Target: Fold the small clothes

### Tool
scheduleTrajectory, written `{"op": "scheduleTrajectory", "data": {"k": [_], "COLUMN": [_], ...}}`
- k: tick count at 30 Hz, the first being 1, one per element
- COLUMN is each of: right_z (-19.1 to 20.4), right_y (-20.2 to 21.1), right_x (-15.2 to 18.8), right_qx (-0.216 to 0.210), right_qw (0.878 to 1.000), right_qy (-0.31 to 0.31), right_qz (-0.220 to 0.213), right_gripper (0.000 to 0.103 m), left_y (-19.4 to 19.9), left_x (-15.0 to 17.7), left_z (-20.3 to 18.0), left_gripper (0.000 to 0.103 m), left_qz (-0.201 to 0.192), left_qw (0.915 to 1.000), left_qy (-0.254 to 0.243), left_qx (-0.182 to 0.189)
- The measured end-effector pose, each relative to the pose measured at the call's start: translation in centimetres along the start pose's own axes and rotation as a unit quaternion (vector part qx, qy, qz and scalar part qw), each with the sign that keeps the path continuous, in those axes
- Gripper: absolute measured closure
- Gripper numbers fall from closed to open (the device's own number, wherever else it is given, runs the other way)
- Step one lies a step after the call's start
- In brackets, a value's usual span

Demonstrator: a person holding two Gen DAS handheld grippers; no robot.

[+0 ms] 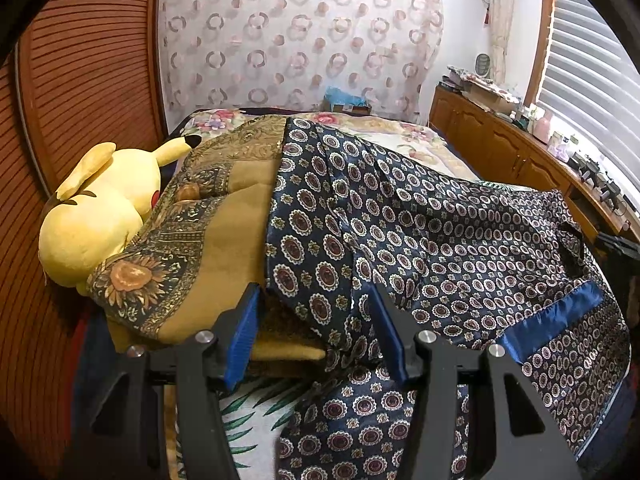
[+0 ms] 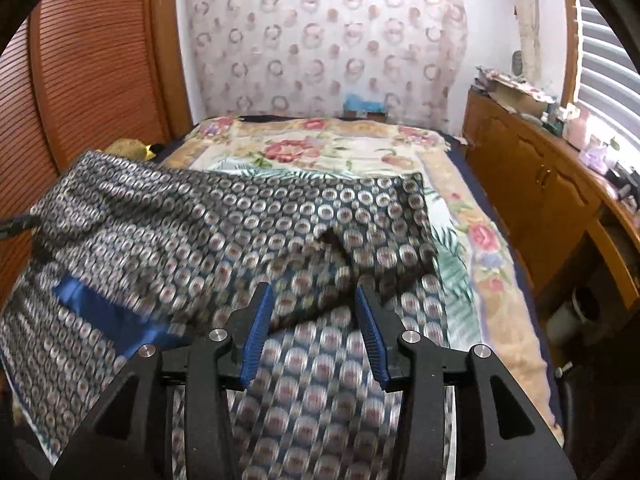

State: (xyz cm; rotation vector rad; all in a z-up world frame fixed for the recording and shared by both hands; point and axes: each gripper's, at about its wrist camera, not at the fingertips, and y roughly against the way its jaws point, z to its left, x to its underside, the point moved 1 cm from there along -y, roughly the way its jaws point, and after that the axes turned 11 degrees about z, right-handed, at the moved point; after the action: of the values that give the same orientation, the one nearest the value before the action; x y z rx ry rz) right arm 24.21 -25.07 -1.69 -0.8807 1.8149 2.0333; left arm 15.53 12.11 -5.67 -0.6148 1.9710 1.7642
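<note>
My shirt (image 1: pixel 420 232) is dark blue with little round dots. It lies spread on the bed (image 2: pixel 492 264), and its long way runs across the bed from side to side. One end lies over a folded gold cloth (image 1: pixel 224 248) next to a yellow plush (image 1: pixel 100 208). A plain blue band (image 1: pixel 552 316) shows on the part nearest me.

My left gripper (image 1: pixel 316 308) is about half open. The shirt's edge sits between its fingers, with a fold lying against the right finger, but the pads do not pinch it. The gold cloth is just past the left finger.

My right gripper (image 2: pixel 314 308) is also partly open. It holds nothing. A bunched fold of the shirt lies under and just ahead of its tips, and more shirt runs down beneath it. This view is blurry, so I cannot tell if the tips touch the shirt.
</note>
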Motion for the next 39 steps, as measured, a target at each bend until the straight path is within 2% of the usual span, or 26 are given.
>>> {"op": "scheduleTrajectory", "data": {"k": [2,4,7,9,12,18,22,25,27,28,30,32,34,38,39], "right_z": [-0.1,-0.1,-0.2,-0.6,-1.1,-2.8,-3.8,-4.2,-3.9,-3.8,-3.5,-2.9,-2.0,-0.2,-0.1], "right_y": [-1.4,-3.3,-5.5,-6.3,-4.9,0.4,2.2,2.7,3.0,3.0,2.3,0.5,-1.4,-5.3,-6.2], "right_x": [-1.0,-2.2,-3.0,-2.9,-1.9,2.5,5.8,6.6,5.9,5.2,3.6,1.7,0.5,-1.7,-2.0], "right_qx": [0.006,0.030,0.069,0.080,0.069,0.074,0.050,0.052,0.063,0.063,0.058,0.046,0.053,0.100,0.112], "right_qw": [1.000,0.999,0.996,0.995,0.997,0.997,0.998,0.998,0.998,0.998,0.998,0.999,0.998,0.992,0.990], "right_qy": [-0.002,0.014,0.032,0.038,0.032,0.002,-0.021,-0.018,-0.012,-0.011,-0.008,0.004,0.020,0.064,0.070], "right_qz": [0.009,0.024,0.045,0.054,0.028,-0.022,-0.015,-0.010,-0.017,-0.020,-0.018,-0.004,0.011,0.043,0.056], "right_gripper": [0.060,0.061,0.077,0.098,0.103,0.103,0.103,0.103,0.103,0.097,0.065,0.053,0.053,0.055,0.073], "left_y": [-0.2,-0.4,-0.4,-0.4,-0.2,-0.1,0.0,-0.1,0.0,0.1,0.0,-0.1,-0.2,-0.4,-0.4], "left_x": [-0.2,-0.3,-0.5,-0.5,-0.4,-0.2,-0.2,-0.4,-0.5,-0.5,-0.5,-0.5,-0.6,-0.9,-0.9], "left_z": [-0.1,-0.1,0.2,0.4,0.4,0.1,0.0,0.0,0.0,-0.1,-0.3,-0.6,-0.7,-0.7,-0.7], "left_gripper": [0.050,0.050,0.050,0.050,0.050,0.050,0.050,0.050,0.050,0.050,0.050,0.050,0.050,0.050,0.050], "left_qz": [-0.001,-0.003,-0.006,-0.008,-0.011,-0.013,-0.013,-0.012,-0.014,-0.015,-0.014,-0.012,-0.011,-0.011,-0.011], "left_qw": [1.0000,1.0000,1.0000,0.9999,0.9999,0.9999,0.9999,0.9999,0.9999,0.9999,0.9999,0.9999,0.9999,0.9999,0.9999], "left_qy": [-0.002,-0.001,0.005,0.008,0.008,0.006,0.002,0.003,0.005,0.005,0.003,0.001,0.000,0.000,0.001], "left_qx": [-0.004,-0.005,-0.004,-0.002,-0.001,0.001,0.001,-0.003,-0.002,-0.001,0.000,-0.001,-0.003,-0.005,-0.006]}}
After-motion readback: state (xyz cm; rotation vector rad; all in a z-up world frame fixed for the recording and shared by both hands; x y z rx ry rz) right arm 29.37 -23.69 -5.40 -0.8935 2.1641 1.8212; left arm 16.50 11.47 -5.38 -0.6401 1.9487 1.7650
